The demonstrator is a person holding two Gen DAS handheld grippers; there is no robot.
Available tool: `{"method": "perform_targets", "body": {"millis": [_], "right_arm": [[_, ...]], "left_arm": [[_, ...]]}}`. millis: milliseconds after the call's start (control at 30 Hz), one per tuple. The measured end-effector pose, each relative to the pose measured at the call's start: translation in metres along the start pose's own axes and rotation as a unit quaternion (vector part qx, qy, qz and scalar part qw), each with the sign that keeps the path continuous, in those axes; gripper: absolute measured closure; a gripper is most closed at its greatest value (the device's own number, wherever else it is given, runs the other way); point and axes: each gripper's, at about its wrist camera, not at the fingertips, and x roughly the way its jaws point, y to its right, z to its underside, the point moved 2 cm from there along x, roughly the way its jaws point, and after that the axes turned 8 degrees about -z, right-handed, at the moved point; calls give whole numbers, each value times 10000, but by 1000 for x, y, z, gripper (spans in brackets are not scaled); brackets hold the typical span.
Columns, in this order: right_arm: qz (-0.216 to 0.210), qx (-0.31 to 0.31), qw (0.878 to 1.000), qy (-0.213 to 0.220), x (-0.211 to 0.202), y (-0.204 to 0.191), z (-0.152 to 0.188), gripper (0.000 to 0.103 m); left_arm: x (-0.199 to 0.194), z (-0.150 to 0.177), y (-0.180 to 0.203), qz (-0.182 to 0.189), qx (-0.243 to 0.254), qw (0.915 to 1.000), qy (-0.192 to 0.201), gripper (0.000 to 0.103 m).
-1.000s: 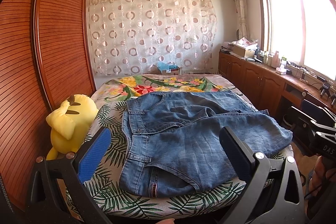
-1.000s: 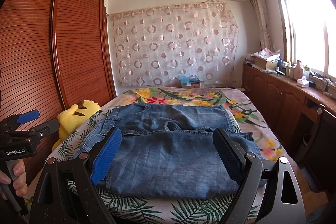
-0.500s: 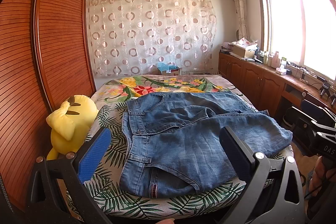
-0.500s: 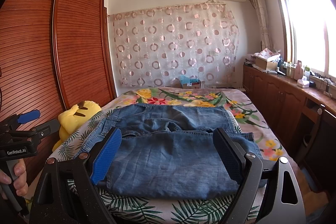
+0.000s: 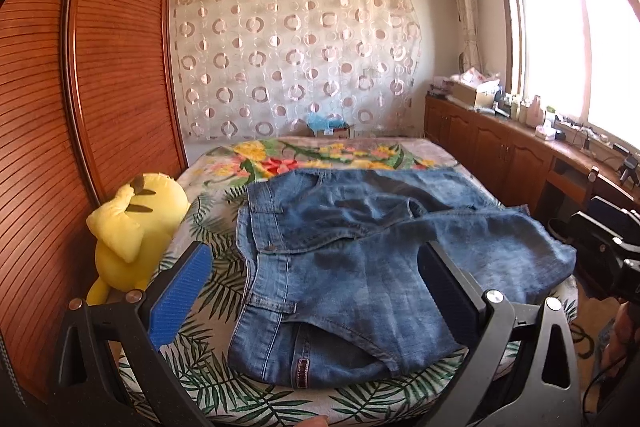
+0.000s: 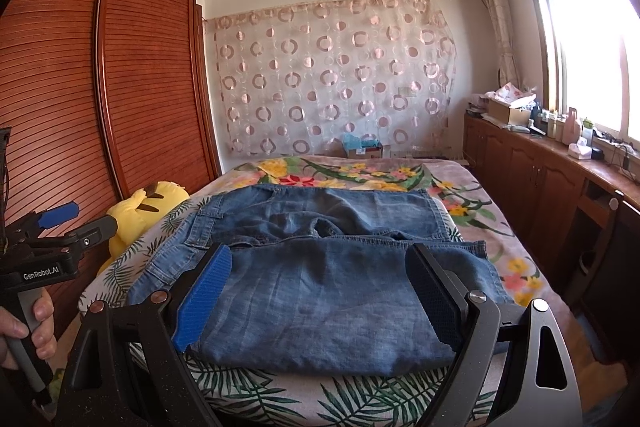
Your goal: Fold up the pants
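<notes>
Blue denim pants [image 5: 360,267] lie on the bed [image 5: 208,379], legs doubled over, waistband toward the left, hems toward the right. They also show in the right wrist view [image 6: 320,283]. My left gripper [image 5: 316,291] is open and empty, held short of the bed's near edge by the waistband. My right gripper [image 6: 320,299] is open and empty, held in front of the folded leg end. The left gripper also shows at the left edge of the right wrist view [image 6: 60,227], held in a hand.
A yellow plush toy [image 5: 132,231] sits at the bed's left edge against a wooden wardrobe [image 5: 80,107]. Wooden cabinets [image 5: 500,147] with clutter run along the right wall under the window. A patterned curtain [image 5: 296,59] hangs behind the bed.
</notes>
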Motion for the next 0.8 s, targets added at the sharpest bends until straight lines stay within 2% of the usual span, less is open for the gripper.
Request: {"method": "perform_targets", "body": {"millis": [167,433,800], "right_arm": [[-32,-35,9998,-184,9,5,6,13],[-47,-51,9992,-401,15,17,9,13],[103,-1,9973,-721,17,28,15,13]], "left_arm": [[25,19,-5,51,19,9991,-429,0],[43,44,-8,92,100,9970,-761,0],[72,74,-39,28,61,9919,-1268,0]]}}
